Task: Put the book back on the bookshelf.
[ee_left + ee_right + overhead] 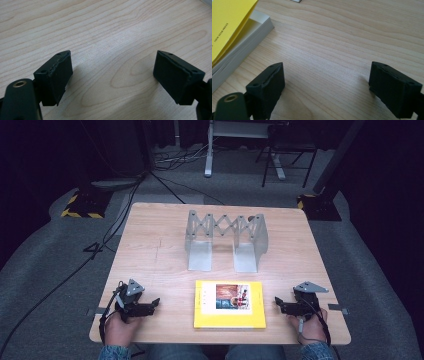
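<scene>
Yellow-covered paperback book [230, 304] lies flat on the light wooden counter [160, 255] between left gripper [156, 302] and right gripper [277, 302], both with fingers apart, holding nothing.

Running off the left edge of the right gripper view: yellow book [229, 37]. Staying too small to read from above: cover print, picture details.

Book [229, 32], yellow cover: small dark print along the cover's edge in the right gripper view reads "NEW STAR PRESS". Cover picture and other lettering on the book [230, 304] in the high view too small to read. No other legible text, labels or numbers
</scene>
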{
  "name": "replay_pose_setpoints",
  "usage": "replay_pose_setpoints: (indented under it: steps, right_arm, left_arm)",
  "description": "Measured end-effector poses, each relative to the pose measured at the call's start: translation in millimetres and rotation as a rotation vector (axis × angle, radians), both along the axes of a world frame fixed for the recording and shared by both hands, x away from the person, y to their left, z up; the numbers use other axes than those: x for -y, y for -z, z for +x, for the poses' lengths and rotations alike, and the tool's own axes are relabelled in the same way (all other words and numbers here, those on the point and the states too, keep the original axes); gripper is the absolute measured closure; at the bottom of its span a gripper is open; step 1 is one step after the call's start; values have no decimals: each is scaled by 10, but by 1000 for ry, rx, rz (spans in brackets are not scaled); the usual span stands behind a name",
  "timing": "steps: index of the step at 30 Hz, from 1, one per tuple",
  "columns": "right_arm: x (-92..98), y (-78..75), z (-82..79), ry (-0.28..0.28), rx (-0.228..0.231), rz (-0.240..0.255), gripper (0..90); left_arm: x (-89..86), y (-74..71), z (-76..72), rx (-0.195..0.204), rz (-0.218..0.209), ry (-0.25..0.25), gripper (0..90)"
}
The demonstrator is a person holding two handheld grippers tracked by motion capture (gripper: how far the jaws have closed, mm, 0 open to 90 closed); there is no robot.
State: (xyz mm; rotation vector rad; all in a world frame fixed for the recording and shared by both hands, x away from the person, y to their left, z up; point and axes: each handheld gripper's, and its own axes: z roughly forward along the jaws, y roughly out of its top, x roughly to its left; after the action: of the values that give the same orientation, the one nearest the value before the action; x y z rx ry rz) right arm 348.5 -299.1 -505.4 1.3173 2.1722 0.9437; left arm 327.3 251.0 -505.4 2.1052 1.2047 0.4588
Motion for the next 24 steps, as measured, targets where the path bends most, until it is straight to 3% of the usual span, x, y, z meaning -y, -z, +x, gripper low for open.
replay_pose_setpoints:
  steps: [13,19,22,24]
  right_arm:
    - [0,-1,0,14,2,2,150]
    - [-4,-1,-8,25,1,3,151]
    - [-8,0,-17,35,3,2,152]
    - [-2,-3,-20,33,1,6,171]
  left_arm:
    - [-7,-1,-2,8,-5,-15,199]
    - [-20,-5,2,6,-20,-43,230]
    - [-14,-16,-5,3,-4,-76,229]
    - [0,-34,-14,-15,-6,-92,228]
